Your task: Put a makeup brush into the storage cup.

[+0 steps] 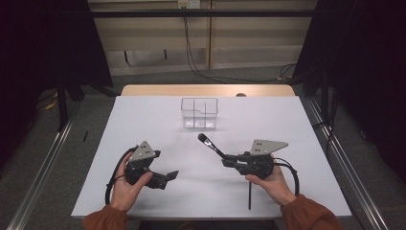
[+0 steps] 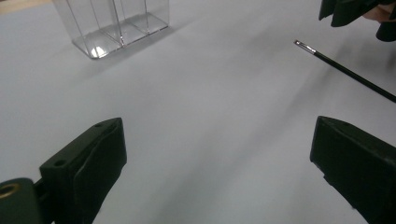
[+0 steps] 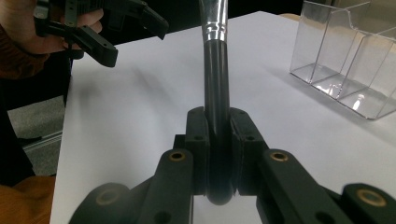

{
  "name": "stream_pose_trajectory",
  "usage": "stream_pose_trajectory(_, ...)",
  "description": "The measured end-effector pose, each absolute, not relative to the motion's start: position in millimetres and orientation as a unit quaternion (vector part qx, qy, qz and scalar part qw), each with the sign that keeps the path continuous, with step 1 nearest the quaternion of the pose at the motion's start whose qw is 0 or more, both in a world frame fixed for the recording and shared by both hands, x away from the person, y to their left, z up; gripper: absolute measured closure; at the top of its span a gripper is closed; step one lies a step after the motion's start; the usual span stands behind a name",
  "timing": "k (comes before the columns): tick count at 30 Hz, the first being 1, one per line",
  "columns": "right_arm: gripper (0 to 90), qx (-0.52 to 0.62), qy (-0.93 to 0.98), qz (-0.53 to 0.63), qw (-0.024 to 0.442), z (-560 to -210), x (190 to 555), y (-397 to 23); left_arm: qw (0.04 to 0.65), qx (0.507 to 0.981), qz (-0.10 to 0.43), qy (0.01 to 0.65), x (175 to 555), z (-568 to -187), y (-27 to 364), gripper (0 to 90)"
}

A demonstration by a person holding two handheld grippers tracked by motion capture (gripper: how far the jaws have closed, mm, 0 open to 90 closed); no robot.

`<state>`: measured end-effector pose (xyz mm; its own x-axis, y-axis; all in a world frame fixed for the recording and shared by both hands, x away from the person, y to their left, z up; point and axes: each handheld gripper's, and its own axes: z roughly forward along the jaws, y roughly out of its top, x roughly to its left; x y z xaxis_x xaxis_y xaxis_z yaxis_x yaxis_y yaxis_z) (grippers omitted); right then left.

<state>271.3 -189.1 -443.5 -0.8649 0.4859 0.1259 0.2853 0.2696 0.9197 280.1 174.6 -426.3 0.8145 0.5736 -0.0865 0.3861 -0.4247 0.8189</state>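
The right gripper is clamping the black handle of a makeup brush, whose bristled head is pointing ahead of it toward the clear acrylic organizer. The left gripper is resting wide open and empty on the white surface, well apart from the brush.

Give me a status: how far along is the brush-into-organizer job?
Done: the right gripper is shut on the makeup brush and has it off the table, bristles toward the clear organizer.
In hand: carrying the brush; the left gripper sits open, holding nothing.
Left: probably placing the brush in a compartment. The organizer looks empty, and a thin black stick lies by the right hand.
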Motion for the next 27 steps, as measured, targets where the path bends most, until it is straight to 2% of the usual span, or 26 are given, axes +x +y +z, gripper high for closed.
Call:
stream_pose_trajectory(9,80.1,0.237,0.795,0.553,0.081,-444.5,270.0,-184.4,0.497,0.809,0.099,0.298,281.6,-422.9,169.9,2.9)
stream_pose_trajectory(21,80.1,0.236,0.790,0.559,0.086,-444.3,271.3,-182.3,0.519,0.800,0.124,0.274,284.1,-424.3,147.4,4.4)
stream_pose_trajectory(27,80.1,0.230,0.791,0.560,0.090,-443.1,270.3,-182.5,0.543,0.791,0.117,0.257,285.0,-422.8,133.1,4.5)
